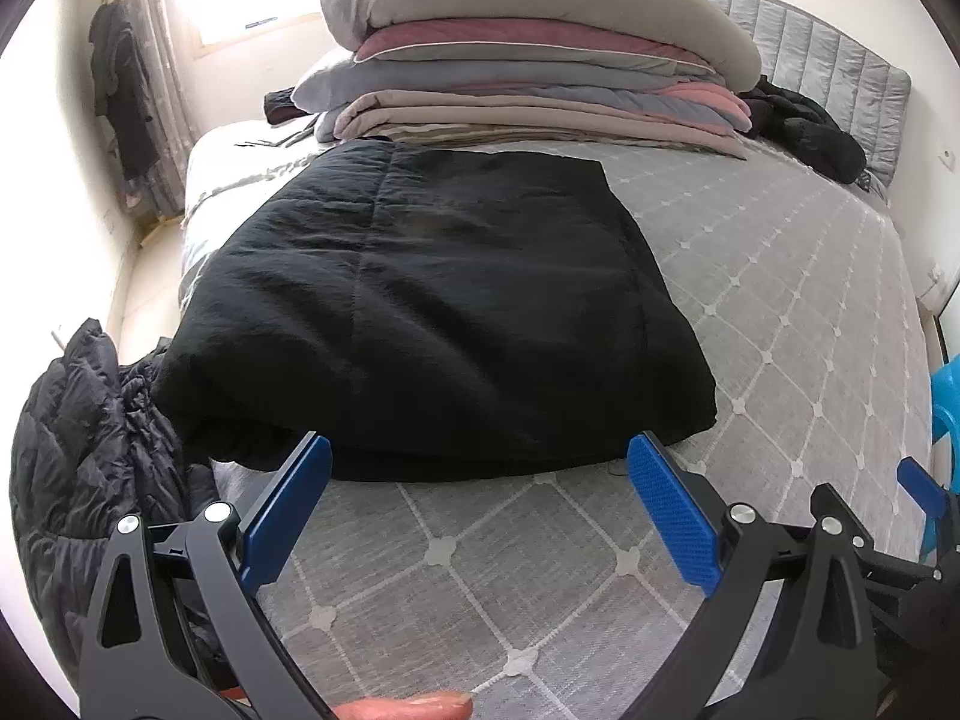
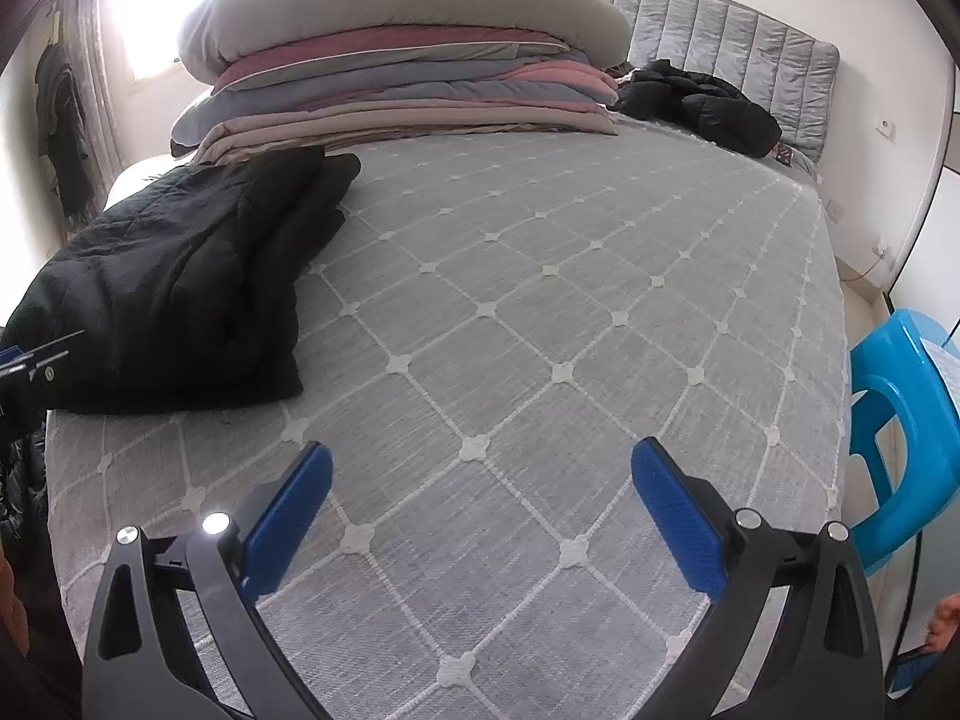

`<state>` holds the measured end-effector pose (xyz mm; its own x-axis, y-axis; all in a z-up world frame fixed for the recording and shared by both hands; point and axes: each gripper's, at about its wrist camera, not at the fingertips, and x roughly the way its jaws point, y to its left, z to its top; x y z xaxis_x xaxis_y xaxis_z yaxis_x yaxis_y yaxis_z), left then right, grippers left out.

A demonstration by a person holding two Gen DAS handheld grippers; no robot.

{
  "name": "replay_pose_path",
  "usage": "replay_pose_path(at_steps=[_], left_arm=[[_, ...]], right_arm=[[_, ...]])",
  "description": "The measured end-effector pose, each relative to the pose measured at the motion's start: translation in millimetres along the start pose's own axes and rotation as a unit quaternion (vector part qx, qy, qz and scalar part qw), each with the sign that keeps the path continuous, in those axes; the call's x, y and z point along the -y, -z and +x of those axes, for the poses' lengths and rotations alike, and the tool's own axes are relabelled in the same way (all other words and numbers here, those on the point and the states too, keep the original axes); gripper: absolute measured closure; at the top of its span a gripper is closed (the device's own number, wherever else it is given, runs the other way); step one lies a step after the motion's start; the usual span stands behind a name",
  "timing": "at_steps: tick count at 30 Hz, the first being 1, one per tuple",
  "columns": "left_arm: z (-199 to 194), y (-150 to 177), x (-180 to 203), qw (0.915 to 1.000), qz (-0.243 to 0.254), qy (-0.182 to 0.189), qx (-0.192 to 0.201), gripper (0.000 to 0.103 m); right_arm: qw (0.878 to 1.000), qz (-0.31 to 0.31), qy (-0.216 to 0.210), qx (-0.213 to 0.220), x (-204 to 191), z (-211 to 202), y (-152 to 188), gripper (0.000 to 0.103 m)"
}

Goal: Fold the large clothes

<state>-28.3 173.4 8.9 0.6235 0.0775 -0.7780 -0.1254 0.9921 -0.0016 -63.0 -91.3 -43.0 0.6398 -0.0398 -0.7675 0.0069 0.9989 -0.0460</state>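
A folded black padded garment point(image 1: 432, 306) lies on the grey quilted bed point(image 1: 780, 324), near its left side. My left gripper point(image 1: 480, 468) hovers open just in front of the garment's near edge, its blue pads holding nothing. In the right wrist view the same black garment point(image 2: 180, 282) sits far left on the bed point(image 2: 540, 330). My right gripper point(image 2: 480, 474) stands open over bare bedcover, well to the right of the garment and apart from it. The left gripper's tip point(image 2: 36, 360) shows at the left edge of that view.
A tall stack of folded quilts point(image 1: 528, 60) fills the head of the bed. Another black jacket point(image 1: 804, 126) lies crumpled by the grey headboard. A dark puffer coat point(image 1: 78, 444) hangs off the bed's left corner. A blue plastic stool point(image 2: 900, 432) stands at the right.
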Motion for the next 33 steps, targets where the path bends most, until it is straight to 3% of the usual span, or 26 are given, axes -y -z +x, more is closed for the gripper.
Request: replay_pose_path(at_steps=[33], left_arm=[[3.0,6.9,3.9,0.9999,0.008,-0.005,-0.009,0.008]], right_arm=[[1.000,0.006,0.000,-0.002,2.6,3.5,3.5,0.007]])
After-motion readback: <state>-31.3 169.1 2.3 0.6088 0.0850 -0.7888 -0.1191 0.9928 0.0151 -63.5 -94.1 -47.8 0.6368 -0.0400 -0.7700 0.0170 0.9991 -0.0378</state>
